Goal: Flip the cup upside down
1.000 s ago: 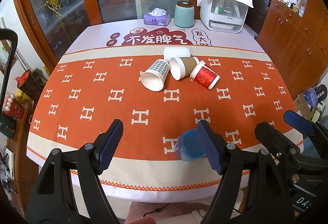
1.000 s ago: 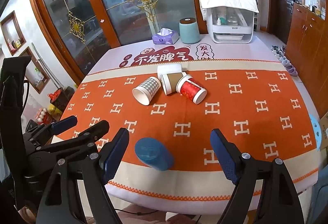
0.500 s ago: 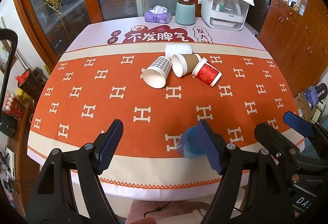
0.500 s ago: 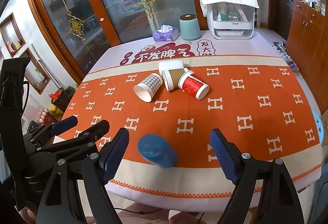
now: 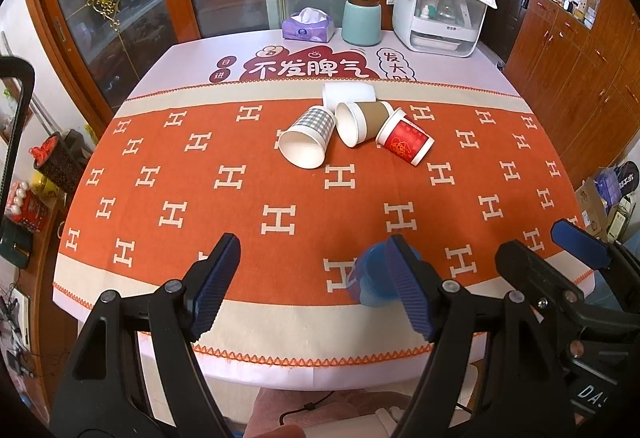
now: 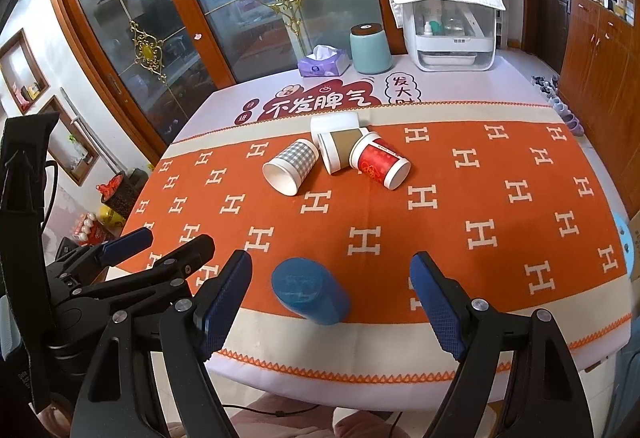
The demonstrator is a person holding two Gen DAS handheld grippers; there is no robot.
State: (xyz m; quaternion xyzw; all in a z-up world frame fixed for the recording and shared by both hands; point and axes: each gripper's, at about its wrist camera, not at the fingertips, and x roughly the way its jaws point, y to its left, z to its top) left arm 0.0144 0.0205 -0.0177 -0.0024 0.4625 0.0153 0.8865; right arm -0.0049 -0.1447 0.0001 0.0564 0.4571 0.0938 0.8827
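A blue cup (image 6: 310,292) stands upside down, base up, near the table's front edge; in the left wrist view it (image 5: 366,284) is partly hidden behind a finger. Four paper cups lie on their sides mid-table: a grey checked cup (image 5: 307,141), a brown cup (image 5: 362,119), a red cup (image 5: 405,141) and a white cup (image 5: 347,93) behind them. They also show in the right wrist view: checked (image 6: 291,166), brown (image 6: 340,147), red (image 6: 380,161). My left gripper (image 5: 312,286) is open and empty. My right gripper (image 6: 332,304) is open, its fingers either side of the blue cup and apart from it.
A tissue box (image 5: 307,25), a teal canister (image 5: 361,19) and a white appliance (image 5: 438,7) stand at the table's far edge. The orange cloth (image 5: 224,205) covers the table. Wooden cabinets are on the right, glass doors behind.
Both grippers have drawn back slightly from the table. Both stay open. The cups have not moved.
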